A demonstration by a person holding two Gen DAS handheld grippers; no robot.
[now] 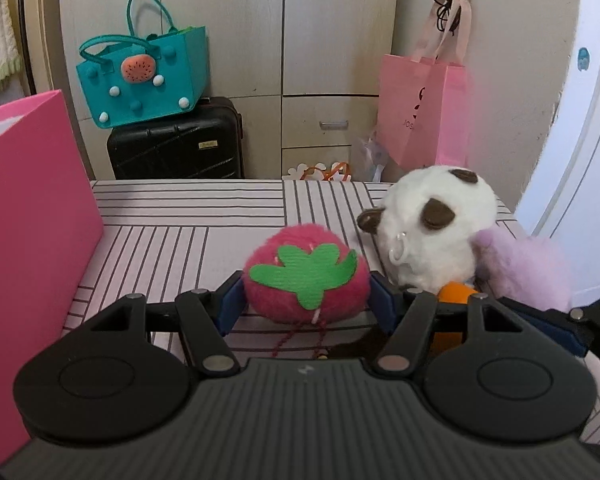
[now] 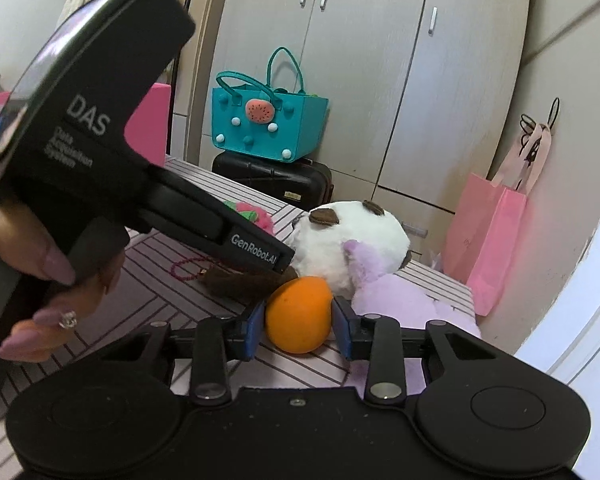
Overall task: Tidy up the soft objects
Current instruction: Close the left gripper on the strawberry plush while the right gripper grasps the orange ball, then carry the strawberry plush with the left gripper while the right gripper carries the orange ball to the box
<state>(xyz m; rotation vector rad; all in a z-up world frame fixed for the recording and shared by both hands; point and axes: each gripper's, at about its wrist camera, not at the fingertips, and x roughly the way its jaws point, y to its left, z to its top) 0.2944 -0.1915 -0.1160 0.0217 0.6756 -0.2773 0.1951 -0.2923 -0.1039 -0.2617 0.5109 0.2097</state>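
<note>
Left gripper (image 1: pixel 306 298): jaws clenched on a round, fuzzy pink strawberry plush (image 1: pixel 306 276) with a flat green felt leaf, blue pads pressing both its sides, just above the striped counter (image 1: pixel 160 216). Right gripper (image 2: pixel 299 325): blue pads flank a smooth, round orange ball (image 2: pixel 299 320) resting on the counter; contact on both sides appears made, jaws grasping it. Touching behind the ball are a fluffy white plush (image 2: pixel 356 236) with brown patches and a soft lilac plush (image 2: pixel 396 300). A hand (image 2: pixel 56 276) holds the left gripper's handle.
</note>
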